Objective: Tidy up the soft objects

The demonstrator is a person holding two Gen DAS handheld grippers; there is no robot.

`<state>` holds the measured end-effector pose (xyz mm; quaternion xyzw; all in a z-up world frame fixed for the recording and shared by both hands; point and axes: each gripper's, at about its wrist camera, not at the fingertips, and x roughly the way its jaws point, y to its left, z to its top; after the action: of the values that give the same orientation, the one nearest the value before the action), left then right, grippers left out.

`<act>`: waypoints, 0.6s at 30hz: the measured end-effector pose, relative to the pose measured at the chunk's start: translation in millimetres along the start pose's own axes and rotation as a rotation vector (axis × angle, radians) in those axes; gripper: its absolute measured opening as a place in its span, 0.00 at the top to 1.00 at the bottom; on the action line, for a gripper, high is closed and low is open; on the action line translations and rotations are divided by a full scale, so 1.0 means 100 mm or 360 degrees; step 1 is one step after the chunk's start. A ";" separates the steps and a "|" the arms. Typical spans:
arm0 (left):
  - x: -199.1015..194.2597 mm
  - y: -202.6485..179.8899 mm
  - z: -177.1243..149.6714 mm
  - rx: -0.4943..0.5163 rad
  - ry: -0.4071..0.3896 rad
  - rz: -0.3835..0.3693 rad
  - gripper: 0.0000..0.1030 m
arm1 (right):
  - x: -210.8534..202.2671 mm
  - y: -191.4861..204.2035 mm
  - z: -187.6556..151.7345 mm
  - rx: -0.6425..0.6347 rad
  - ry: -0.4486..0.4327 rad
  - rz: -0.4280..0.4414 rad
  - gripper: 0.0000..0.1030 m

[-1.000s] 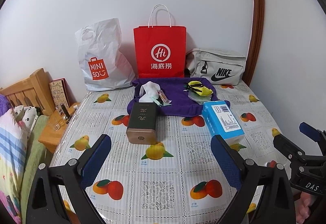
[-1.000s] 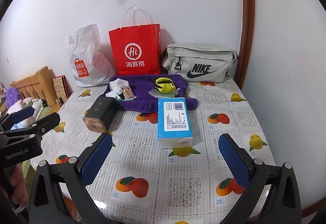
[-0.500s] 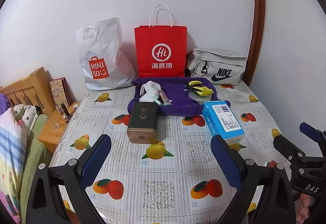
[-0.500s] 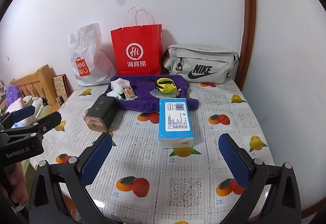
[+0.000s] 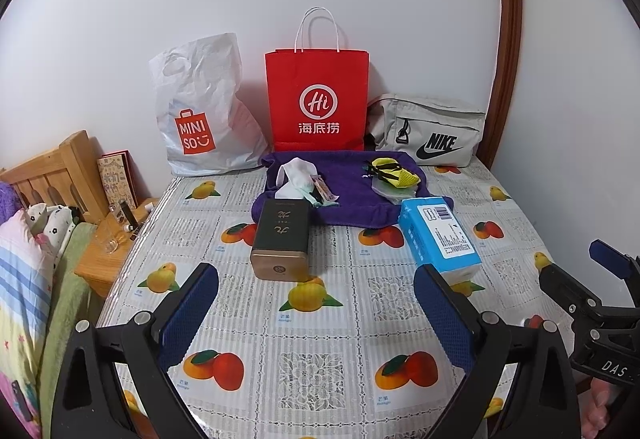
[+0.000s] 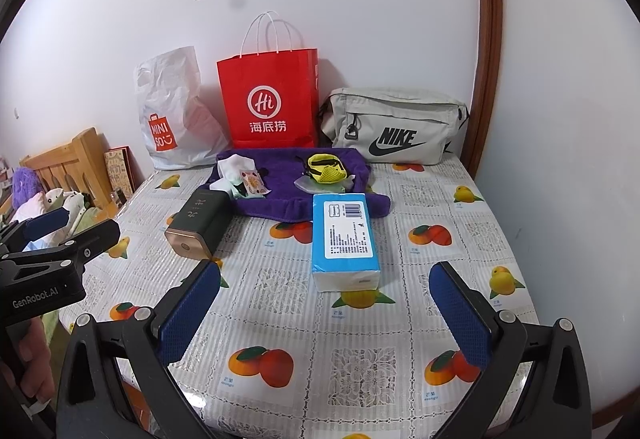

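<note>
A purple towel [image 5: 348, 199] [image 6: 288, 195] lies at the back of the fruit-print table [image 5: 320, 319] [image 6: 360, 319]. On it sit a white sock [image 5: 298, 179] [image 6: 236, 167], a small card packet [image 6: 254, 183] and a yellow mesh pouch [image 5: 394, 175] [image 6: 326, 169]. A blue tissue pack [image 5: 438, 235] [image 6: 346, 239] and a dark box [image 5: 282, 239] [image 6: 198, 225] lie in front of the towel. My left gripper [image 5: 316, 303] and right gripper [image 6: 324, 303] are both open and empty, near the front edge.
A white Miniso bag [image 5: 200, 111], a red paper bag [image 5: 318, 99] and a grey Nike bag [image 5: 428, 135] stand against the wall. A wooden bedside stand [image 5: 104, 255] and a bed with plush toys are at the left.
Both grippers have barely shifted; the view moved slightly. Nothing on the table has moved.
</note>
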<state>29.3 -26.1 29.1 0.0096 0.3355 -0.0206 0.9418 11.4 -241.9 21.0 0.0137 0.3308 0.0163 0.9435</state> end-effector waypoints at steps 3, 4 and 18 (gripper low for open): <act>0.00 -0.01 0.00 -0.0002 0.0000 0.0002 0.04 | 0.00 0.00 0.00 -0.0001 -0.0001 0.0001 0.00; 0.01 0.00 0.00 -0.0002 0.0002 0.0002 0.04 | 0.00 0.00 0.00 -0.0001 -0.0001 -0.0001 0.00; 0.01 0.02 -0.02 -0.0004 0.0001 0.0005 0.04 | -0.01 0.01 0.01 -0.0006 0.0004 -0.0003 0.00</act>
<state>28.9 -24.5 26.8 0.0090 0.3356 -0.0187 0.9418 11.2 -241.1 22.0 0.0116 0.3318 0.0163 0.9431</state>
